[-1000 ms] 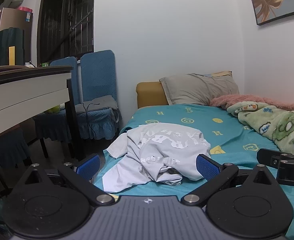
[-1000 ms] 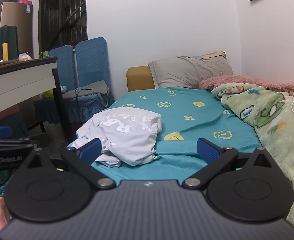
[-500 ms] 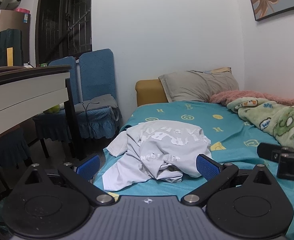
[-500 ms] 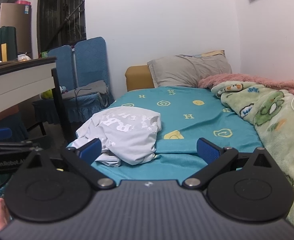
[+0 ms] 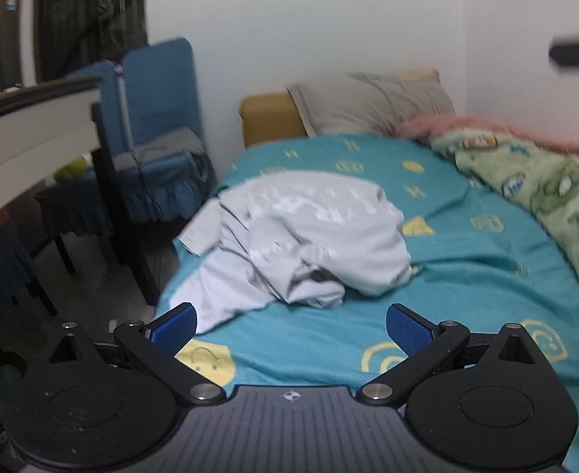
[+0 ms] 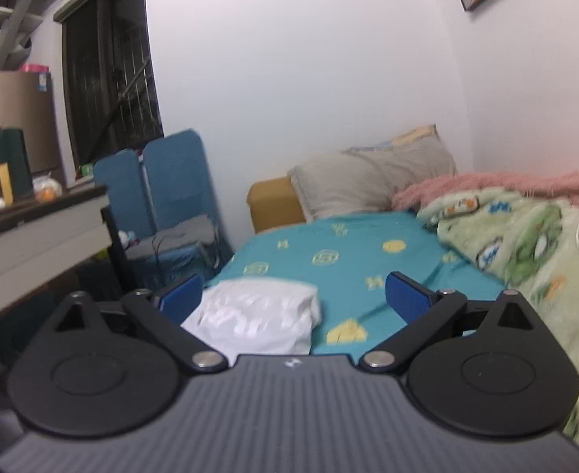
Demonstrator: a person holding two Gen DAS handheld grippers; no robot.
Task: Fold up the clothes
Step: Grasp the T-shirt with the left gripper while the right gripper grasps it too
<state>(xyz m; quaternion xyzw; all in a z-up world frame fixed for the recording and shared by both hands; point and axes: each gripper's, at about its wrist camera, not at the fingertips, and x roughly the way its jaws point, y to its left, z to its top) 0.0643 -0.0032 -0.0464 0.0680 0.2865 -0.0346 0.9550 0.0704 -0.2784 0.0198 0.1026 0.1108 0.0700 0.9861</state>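
Shirt [image 5: 305, 236] on bed [image 5: 467, 276] (pillow [image 5: 372, 102] behind)

Bed [image 5: 467, 276] with teal sheet, yellow prints. Crumpled white shirt [image 5: 309, 236] lies on it near left edge. Grey pillow [image 5: 368, 102] at head end. Green cartoon blanket [image 5: 534, 185] and pink blanket [image 6: 486, 185] bunched along wall side.
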